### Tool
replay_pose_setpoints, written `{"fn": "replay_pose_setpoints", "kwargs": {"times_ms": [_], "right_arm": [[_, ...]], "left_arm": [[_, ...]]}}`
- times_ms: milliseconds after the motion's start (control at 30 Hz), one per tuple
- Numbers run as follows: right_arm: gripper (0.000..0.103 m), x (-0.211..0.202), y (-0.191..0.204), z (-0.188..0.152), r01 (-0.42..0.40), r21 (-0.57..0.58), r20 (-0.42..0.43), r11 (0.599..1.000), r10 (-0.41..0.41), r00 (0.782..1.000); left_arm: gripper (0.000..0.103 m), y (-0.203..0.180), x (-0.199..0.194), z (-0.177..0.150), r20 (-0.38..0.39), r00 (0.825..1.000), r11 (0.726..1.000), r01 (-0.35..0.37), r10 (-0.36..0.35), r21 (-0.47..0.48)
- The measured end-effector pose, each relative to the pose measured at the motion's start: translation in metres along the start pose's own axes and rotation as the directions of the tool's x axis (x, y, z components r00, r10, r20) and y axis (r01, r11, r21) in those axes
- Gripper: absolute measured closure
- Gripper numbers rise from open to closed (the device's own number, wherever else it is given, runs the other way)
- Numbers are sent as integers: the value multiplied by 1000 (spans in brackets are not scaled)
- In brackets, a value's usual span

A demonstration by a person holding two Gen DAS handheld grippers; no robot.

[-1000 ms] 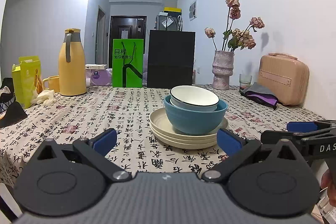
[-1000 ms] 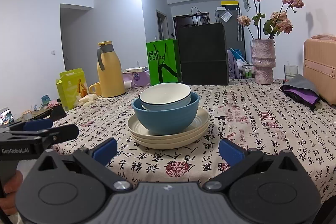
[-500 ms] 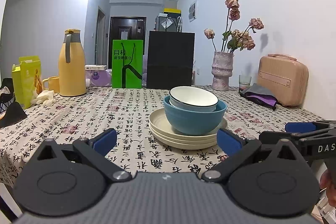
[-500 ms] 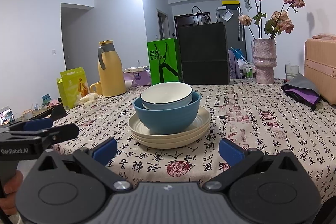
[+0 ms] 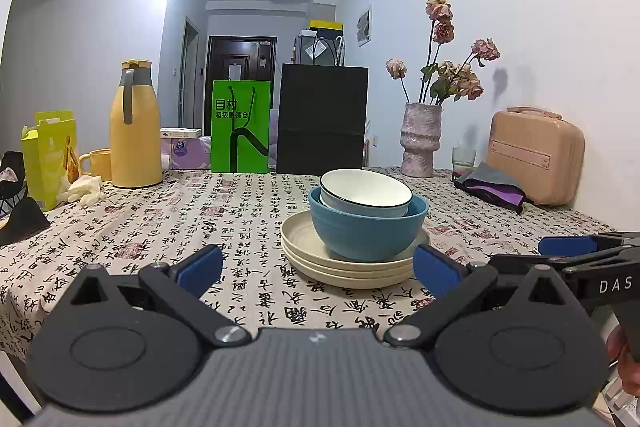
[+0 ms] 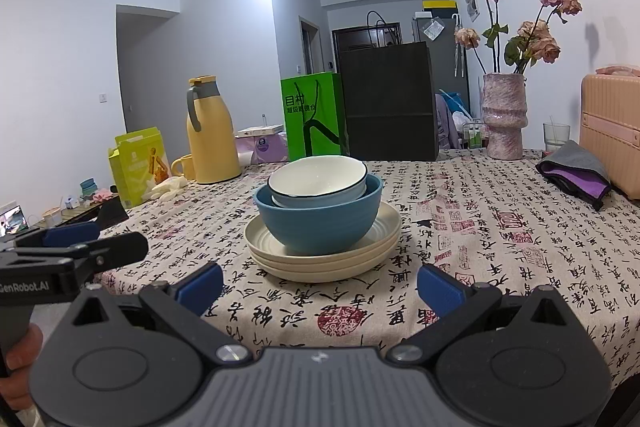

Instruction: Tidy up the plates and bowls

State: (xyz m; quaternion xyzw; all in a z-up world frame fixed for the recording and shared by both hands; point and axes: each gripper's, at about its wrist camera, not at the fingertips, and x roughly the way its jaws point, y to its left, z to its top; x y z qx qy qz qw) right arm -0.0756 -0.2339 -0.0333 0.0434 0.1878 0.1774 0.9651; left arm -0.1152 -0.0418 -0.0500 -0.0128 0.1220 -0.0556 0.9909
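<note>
So the stack sits dead ahead of both sets of fingers: a white bowl with a dark rim (image 5: 365, 191) nested inside a blue bowl (image 5: 367, 231), and that sits on a pile of cream plates (image 5: 344, 269), three by the look of the edges. Everything is upright, mouths facing up, and the white bowl leans a bit inside the blue one. Round stuff, so no real long axis; the stack just goes straight up from the patterned tablecloth (image 5: 160, 227).

The left gripper (image 5: 318, 269) is spread wide, blue pads apart and holding nothing, touching nothing. The plates sit ahead of the pads, nearer the right pad in that view. Same with the right gripper (image 6: 320, 285): spread wide and empty, the stack ahead and roughly between the pads, closer to the left one. Each gripper peeks into the other's view off to the side.

The near table edge is right below the fingers. There's bare cloth all around the stack. Farther back are a yellow thermos (image 5: 134, 125), green bag (image 5: 240, 127), black bag (image 5: 323, 119) and flower vase (image 5: 422, 139); a pink case (image 5: 536, 155) and folded cloth (image 5: 492, 185) are off to the right, well apart from the plates.
</note>
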Motion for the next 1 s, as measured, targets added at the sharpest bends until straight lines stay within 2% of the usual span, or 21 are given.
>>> {"fn": "replay_pose_setpoints", "kwargs": {"times_ms": [1000], "right_arm": [[0, 0, 0, 0, -1, -1, -2, 1000, 1, 1000]], "left_arm": [[0, 2, 0, -1, -3, 1000, 1000, 10, -10, -4]]}}
